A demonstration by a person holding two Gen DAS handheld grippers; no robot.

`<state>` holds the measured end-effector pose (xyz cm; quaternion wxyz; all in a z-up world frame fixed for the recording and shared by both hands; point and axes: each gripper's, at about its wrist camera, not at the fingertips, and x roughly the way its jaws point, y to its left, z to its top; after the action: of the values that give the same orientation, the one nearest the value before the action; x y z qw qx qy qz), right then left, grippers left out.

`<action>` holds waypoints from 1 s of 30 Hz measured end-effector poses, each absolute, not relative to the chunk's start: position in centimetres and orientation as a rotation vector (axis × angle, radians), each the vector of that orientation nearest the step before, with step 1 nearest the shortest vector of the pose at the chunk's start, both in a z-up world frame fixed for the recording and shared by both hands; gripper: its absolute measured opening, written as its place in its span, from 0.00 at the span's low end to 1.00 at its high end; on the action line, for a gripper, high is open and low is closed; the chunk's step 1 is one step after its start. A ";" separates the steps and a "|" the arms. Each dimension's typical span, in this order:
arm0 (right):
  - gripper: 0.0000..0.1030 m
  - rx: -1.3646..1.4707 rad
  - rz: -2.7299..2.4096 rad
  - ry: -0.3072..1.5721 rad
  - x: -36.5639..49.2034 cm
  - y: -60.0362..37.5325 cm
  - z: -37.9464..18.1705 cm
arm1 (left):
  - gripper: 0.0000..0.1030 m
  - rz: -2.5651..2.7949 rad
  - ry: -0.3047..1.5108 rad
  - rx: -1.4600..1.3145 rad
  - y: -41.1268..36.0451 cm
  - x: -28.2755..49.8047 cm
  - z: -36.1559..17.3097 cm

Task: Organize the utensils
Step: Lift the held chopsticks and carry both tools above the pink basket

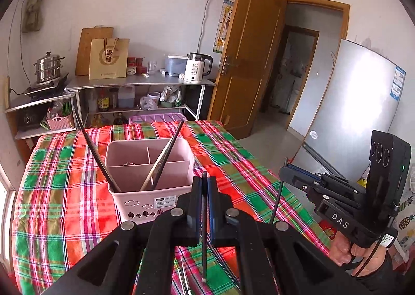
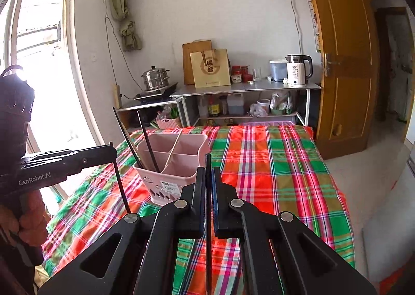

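Observation:
A pink divided basket (image 1: 145, 201) (image 2: 166, 191) stands on the plaid tablecloth (image 1: 59, 191). Several dark chopsticks (image 1: 98, 155) (image 2: 149, 142) lean in its near compartment. My left gripper (image 1: 205, 180) is shut on a dark chopstick (image 1: 204, 243) that hangs upright, just in front of the basket and above the cloth. To the right of the basket my right gripper (image 2: 208, 173) is shut on another dark chopstick (image 2: 208, 230), also upright. Each gripper shows in the other's view: the right gripper (image 1: 285, 170) at the right, the left gripper (image 2: 111, 149) at the left.
More thin utensils (image 1: 184, 276) lie on the cloth below my left gripper. Behind the table stand a metal shelf (image 1: 140, 82) with a kettle (image 1: 197, 66) and a steamer pot (image 1: 48, 66). An open wooden door (image 1: 249, 56) and a fridge (image 1: 350, 103) are at the right.

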<state>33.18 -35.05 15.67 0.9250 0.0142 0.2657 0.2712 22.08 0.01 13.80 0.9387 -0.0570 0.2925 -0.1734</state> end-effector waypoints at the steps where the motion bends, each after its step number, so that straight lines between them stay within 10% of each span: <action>1: 0.04 0.030 0.558 0.539 32.9 -35.2 15.9 | 0.04 -0.355 0.592 -0.117 0.1 21.8 13.9; 30: 0.04 -0.020 0.558 0.500 25.5 -37.4 17.2 | 0.04 -0.338 0.577 -0.151 3.2 13.3 12.0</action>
<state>25.50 -37.37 17.24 0.9306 -0.0097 0.2440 0.2725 13.27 3.15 11.97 0.9418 -0.0739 0.2831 -0.1658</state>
